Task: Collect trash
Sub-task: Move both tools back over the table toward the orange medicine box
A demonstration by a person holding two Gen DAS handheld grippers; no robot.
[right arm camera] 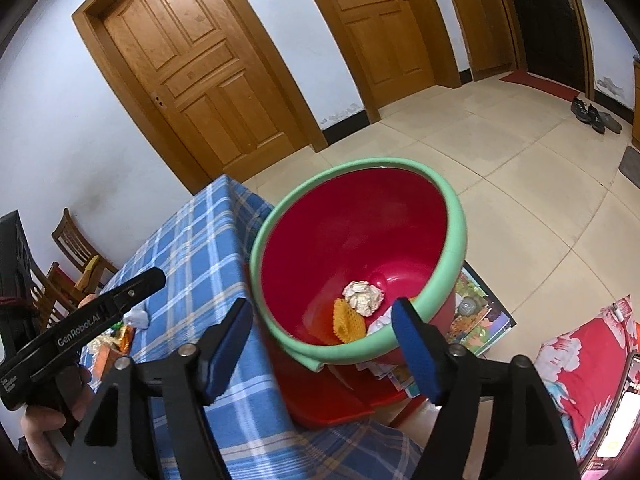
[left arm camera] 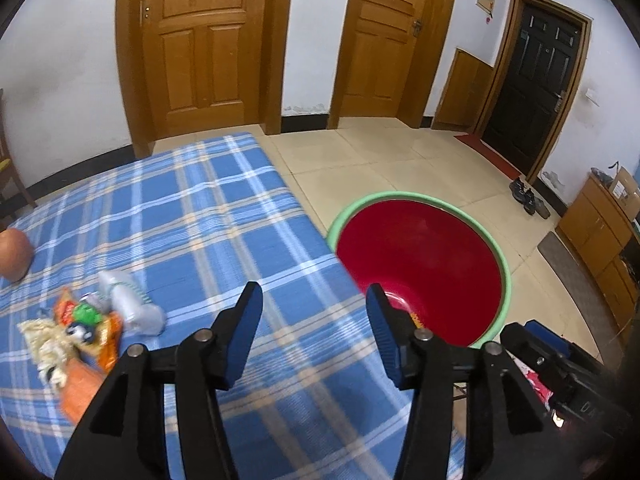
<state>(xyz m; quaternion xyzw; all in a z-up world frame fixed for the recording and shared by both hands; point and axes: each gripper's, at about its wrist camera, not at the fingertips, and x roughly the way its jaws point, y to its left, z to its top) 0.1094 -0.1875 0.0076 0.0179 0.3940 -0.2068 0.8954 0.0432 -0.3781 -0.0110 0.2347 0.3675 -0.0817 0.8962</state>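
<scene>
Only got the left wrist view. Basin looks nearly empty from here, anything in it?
Observer: Yes. A crumpled paper ball and an orange mesh scrap lie at the bottom of the basin.
Operator: Right gripper holding anything?
Observer: No. The right gripper is open, with nothing between its fingers.
Operator: Anything on the floor by the basin?
Observer: A colourful printed sheet lies there, partly under the basin.

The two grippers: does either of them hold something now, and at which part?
Nothing is held. The left gripper and the right gripper both have open jaws with nothing between them.
</scene>
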